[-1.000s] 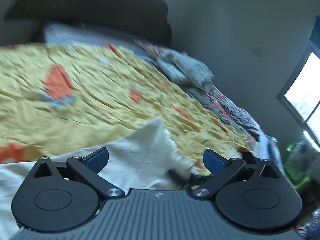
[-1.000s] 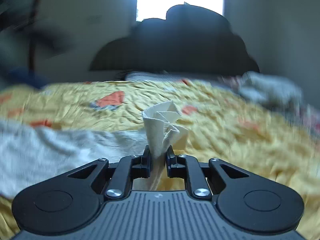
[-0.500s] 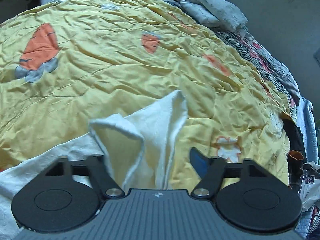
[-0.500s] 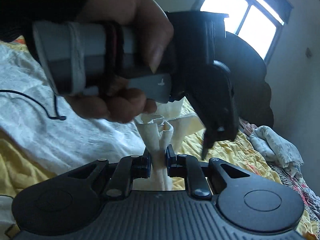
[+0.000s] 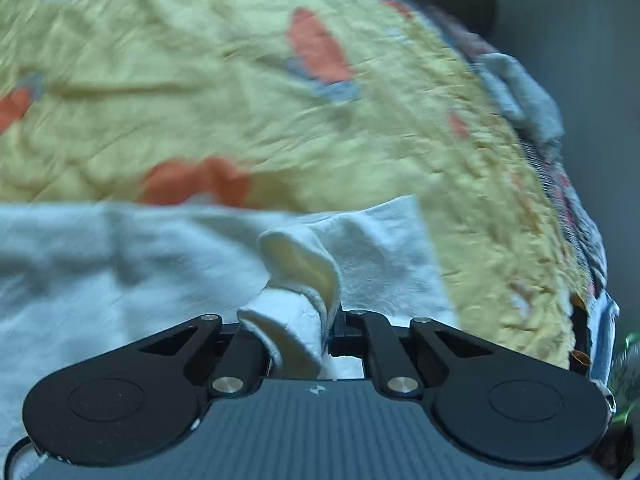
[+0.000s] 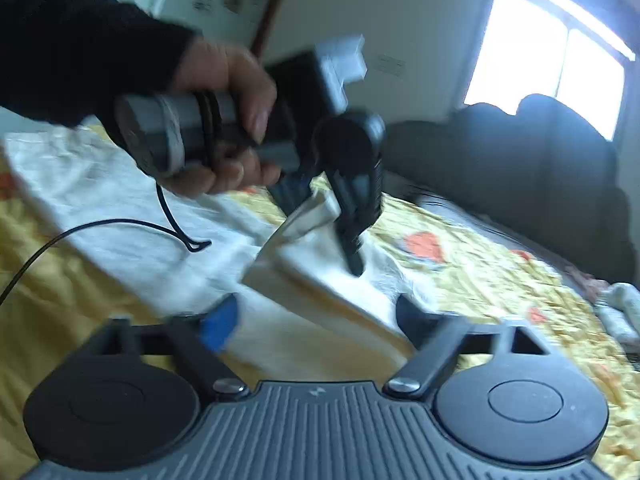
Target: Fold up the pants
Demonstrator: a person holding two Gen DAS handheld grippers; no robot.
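Now the left black two-finger gripper [image 5: 326, 326] is pinched tight on a bunched corner of the soft white cloth pants [image 5: 120, 264], likely so it can lift that edge over for a fold. The right black two-finger gripper [image 6: 316, 316] is wide open and holds nothing. The pants lie on the crinkly yellow bedspread with orange shapes [image 5: 240, 80], which has lots of free room ahead.

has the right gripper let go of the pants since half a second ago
Yes. The right gripper now stands open, with the white pants lying loose between its fingers on the yellow bedspread; earlier it was shut on them.
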